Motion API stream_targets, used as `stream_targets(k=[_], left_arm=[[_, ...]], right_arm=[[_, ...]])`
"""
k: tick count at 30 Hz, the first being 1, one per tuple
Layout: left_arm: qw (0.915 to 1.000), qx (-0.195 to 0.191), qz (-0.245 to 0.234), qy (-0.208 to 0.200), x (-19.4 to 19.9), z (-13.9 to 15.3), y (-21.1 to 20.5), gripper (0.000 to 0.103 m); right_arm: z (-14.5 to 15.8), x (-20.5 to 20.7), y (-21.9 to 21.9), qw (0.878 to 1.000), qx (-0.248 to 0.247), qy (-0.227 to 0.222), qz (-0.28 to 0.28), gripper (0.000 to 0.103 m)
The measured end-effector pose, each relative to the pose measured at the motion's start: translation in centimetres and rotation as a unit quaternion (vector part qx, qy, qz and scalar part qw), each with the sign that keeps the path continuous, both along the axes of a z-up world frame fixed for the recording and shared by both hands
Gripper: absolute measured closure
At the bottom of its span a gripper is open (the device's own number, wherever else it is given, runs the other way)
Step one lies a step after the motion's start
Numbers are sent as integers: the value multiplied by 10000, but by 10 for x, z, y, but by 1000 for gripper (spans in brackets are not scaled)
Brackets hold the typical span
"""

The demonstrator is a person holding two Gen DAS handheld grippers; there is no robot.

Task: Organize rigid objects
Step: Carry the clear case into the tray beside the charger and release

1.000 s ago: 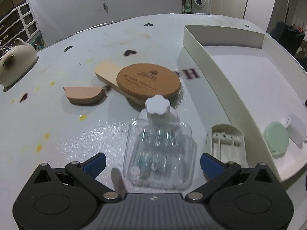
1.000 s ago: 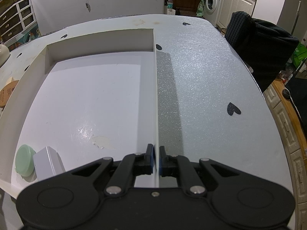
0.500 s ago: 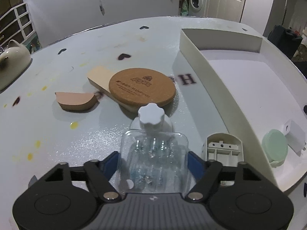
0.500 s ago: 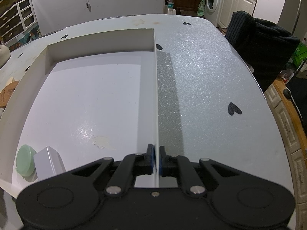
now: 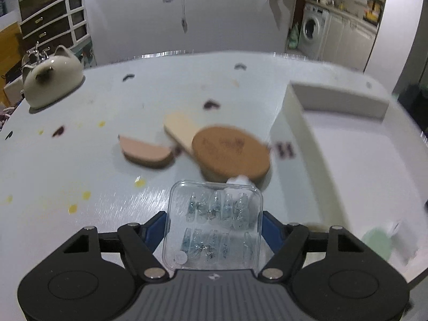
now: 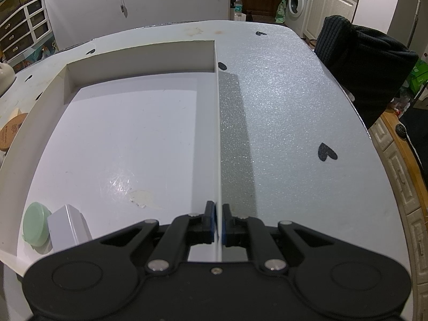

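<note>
Meanwhile, the left hand-held gripper (image 5: 214, 227) is pinching the clear case of press-on nails (image 5: 212, 220) by its sides, carrying it clear of the desk (image 5: 67, 165), probably toward the white tray (image 5: 294, 112) lying ahead to its right. Further right, the right hand-held gripper (image 6: 218, 224) is clamping the tray's near wall (image 6: 218, 139), seemingly steadying it, with a green lid (image 6: 36, 227) and white box (image 6: 68, 226) lying inside to its left.
</note>
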State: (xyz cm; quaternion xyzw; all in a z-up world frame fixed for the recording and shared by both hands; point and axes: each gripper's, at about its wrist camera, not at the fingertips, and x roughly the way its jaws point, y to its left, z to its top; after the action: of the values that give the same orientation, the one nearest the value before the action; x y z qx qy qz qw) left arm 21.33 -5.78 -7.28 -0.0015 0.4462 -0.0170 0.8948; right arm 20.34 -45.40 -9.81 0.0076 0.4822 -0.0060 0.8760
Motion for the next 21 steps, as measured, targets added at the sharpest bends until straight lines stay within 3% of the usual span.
stream_targets(k=[9, 15, 21], left_arm=[[9946, -879, -443, -314, 23, 43, -56, 28], [9846, -1402, -1039, -77, 39, 49, -114, 28], [9749, -1822, -1241, 312, 49, 38, -163, 28]], right_arm=[[1, 1, 1, 10000, 2, 18, 15, 96], [3, 5, -3, 9999, 114, 92, -53, 97], [8, 6, -6, 9996, 146, 233, -41, 98]])
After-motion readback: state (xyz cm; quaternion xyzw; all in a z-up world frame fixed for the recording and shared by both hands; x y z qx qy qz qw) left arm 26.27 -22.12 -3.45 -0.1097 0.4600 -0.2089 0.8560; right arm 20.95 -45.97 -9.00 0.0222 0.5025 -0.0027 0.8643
